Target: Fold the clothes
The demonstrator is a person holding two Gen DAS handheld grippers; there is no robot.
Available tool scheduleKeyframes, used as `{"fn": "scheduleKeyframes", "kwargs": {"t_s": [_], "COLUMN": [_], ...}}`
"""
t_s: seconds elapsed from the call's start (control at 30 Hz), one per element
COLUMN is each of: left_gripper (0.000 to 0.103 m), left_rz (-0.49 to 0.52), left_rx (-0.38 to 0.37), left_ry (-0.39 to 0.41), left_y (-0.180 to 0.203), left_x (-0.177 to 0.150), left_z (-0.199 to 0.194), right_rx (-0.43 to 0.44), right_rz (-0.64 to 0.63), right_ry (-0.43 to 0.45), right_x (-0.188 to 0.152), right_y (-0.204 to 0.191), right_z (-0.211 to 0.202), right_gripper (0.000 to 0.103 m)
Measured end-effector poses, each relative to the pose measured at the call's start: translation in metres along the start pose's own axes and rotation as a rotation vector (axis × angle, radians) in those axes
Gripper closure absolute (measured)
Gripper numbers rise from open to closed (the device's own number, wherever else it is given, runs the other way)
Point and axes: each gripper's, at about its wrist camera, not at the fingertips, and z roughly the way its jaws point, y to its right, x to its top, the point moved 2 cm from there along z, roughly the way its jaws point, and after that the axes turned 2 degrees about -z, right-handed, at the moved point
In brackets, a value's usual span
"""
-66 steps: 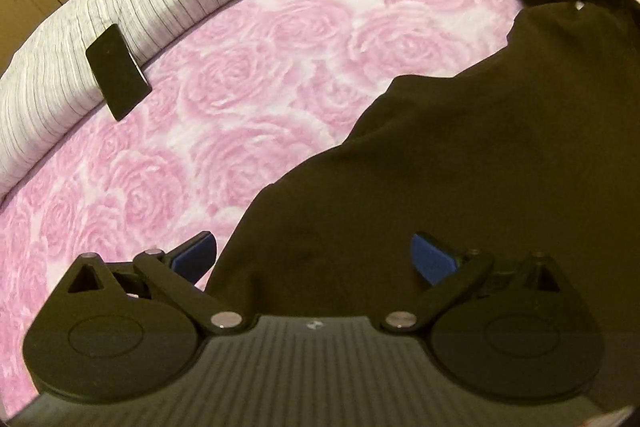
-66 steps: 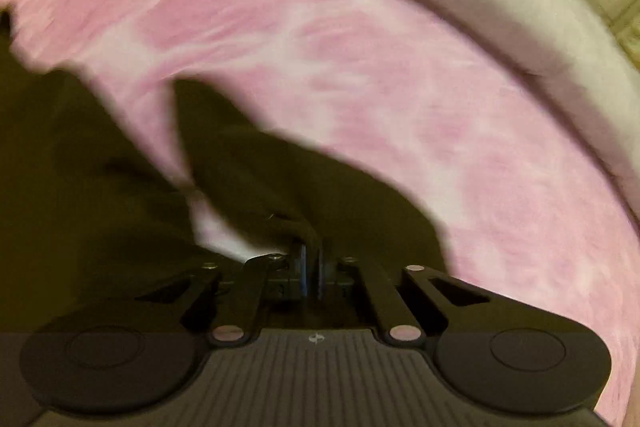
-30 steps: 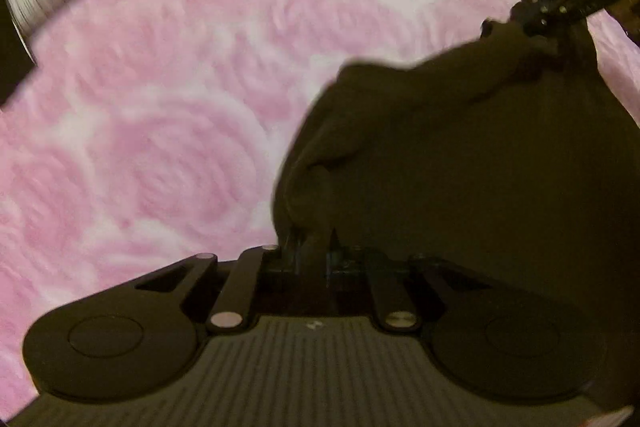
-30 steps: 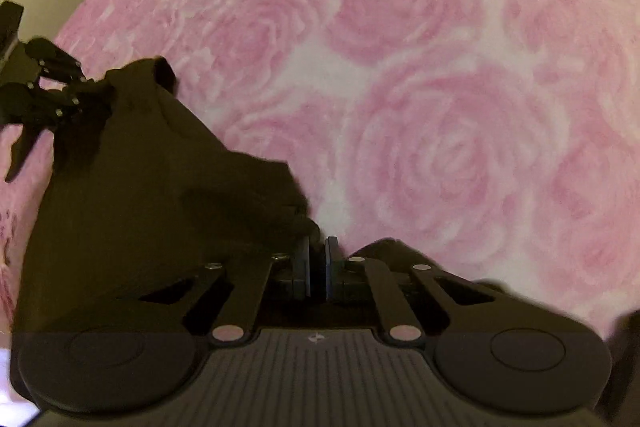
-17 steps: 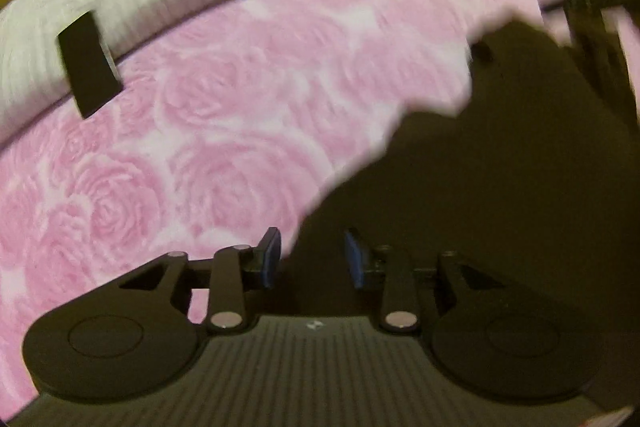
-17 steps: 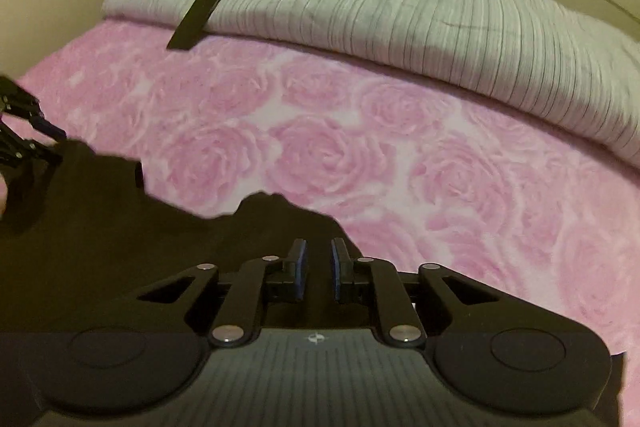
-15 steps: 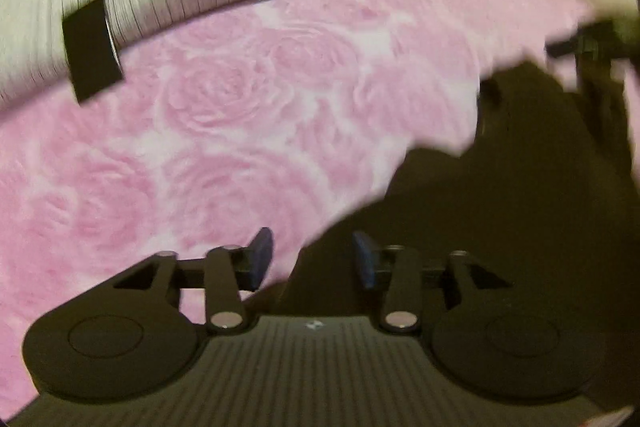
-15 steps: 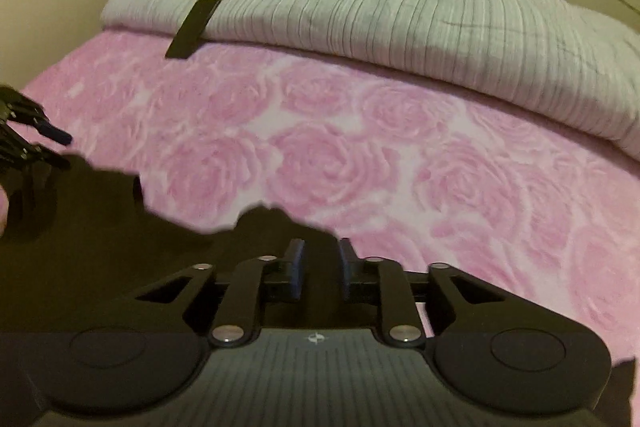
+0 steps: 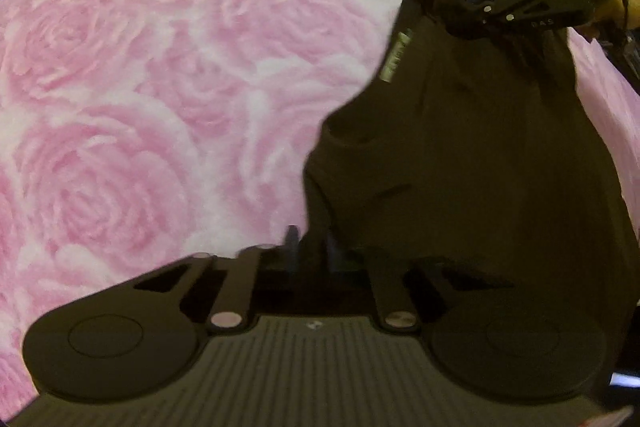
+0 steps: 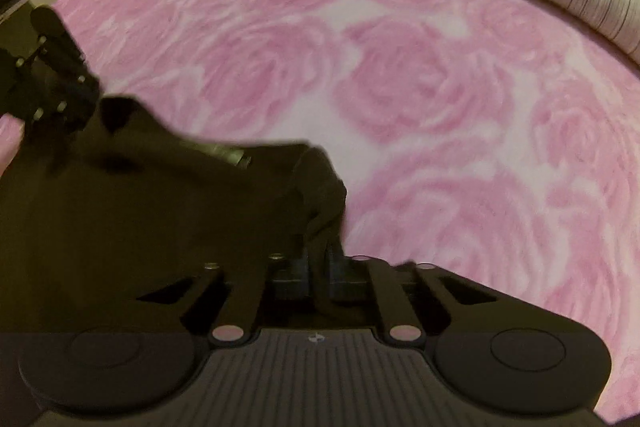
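Fingertips buried in dark cloth — left gripper (image 9: 309, 247) and right gripper (image 10: 318, 267) each clench a corner of the black garment (image 9: 472, 155), stretched between them over the pink rose bedspread (image 9: 160, 87).

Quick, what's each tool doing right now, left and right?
Left tool: closed, pinching an edge of the dark garment.
Right tool: closed, pinching another edge of the same dark garment.

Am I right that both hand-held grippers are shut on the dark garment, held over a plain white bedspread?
Not quite. The bedspread is not plain white but pink with a large rose pattern, clear in both wrist views. The rest stands: the left hand-held gripper and the right hand-held gripper are each shut on the dark garment.
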Motion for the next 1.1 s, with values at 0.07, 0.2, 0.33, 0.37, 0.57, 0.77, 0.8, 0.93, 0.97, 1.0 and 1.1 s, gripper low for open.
{"fn": "scheduleKeyframes", "kwargs": {"t_s": [0.07,0.2,0.33,0.37,0.57,0.77,0.8,0.93,0.97,1.0,1.1], "left_gripper": [0.103,0.103,0.1,0.097,0.073,0.073,0.073,0.068,0.068,0.067,0.07], "left_rz": [0.04,0.01,0.027,0.02,-0.151,-0.109,-0.095,-0.12,-0.138,-0.157,-0.22], "left_rx": [0.074,0.306,0.333,0.357,0.491,0.319,0.306,0.344,0.365,0.4,0.488], "left_ry": [0.075,0.311,0.203,0.187,0.303,0.278,0.245,0.236,0.249,0.268,0.331], "left_y": [0.001,-0.011,-0.018,-0.019,-0.03,-0.008,-0.008,-0.02,-0.024,-0.025,-0.027], "left_x": [0.004,0.014,0.009,0.005,-0.019,-0.016,-0.011,-0.002,0.001,0.001,0.001], "left_z": [-0.015,-0.049,-0.022,-0.018,-0.044,-0.03,-0.019,0.006,0.006,0.001,-0.018], "right_rx": [-0.009,-0.117,-0.18,-0.171,-0.196,-0.158,-0.13,-0.146,-0.181,-0.217,-0.299], "right_rz": [-0.009,-0.045,-0.105,-0.063,0.127,0.189,0.194,0.196,0.232,0.268,0.357], "right_ry": [0.032,0.253,0.274,0.251,0.228,0.202,0.179,0.147,0.186,0.227,0.337], "right_x": [-0.003,0.005,-0.001,-0.003,-0.015,-0.03,-0.032,-0.033,-0.035,-0.037,-0.054], "right_y": [-0.002,-0.007,-0.02,-0.016,0.004,0.009,0.01,0.019,0.024,0.028,0.037], "right_z": [-0.011,-0.048,-0.04,-0.033,-0.04,-0.038,-0.032,-0.018,-0.03,-0.041,-0.082], "right_gripper": [0.098,0.099,0.099,0.098,0.065,0.064,0.064,0.07,0.069,0.068,0.06]}}
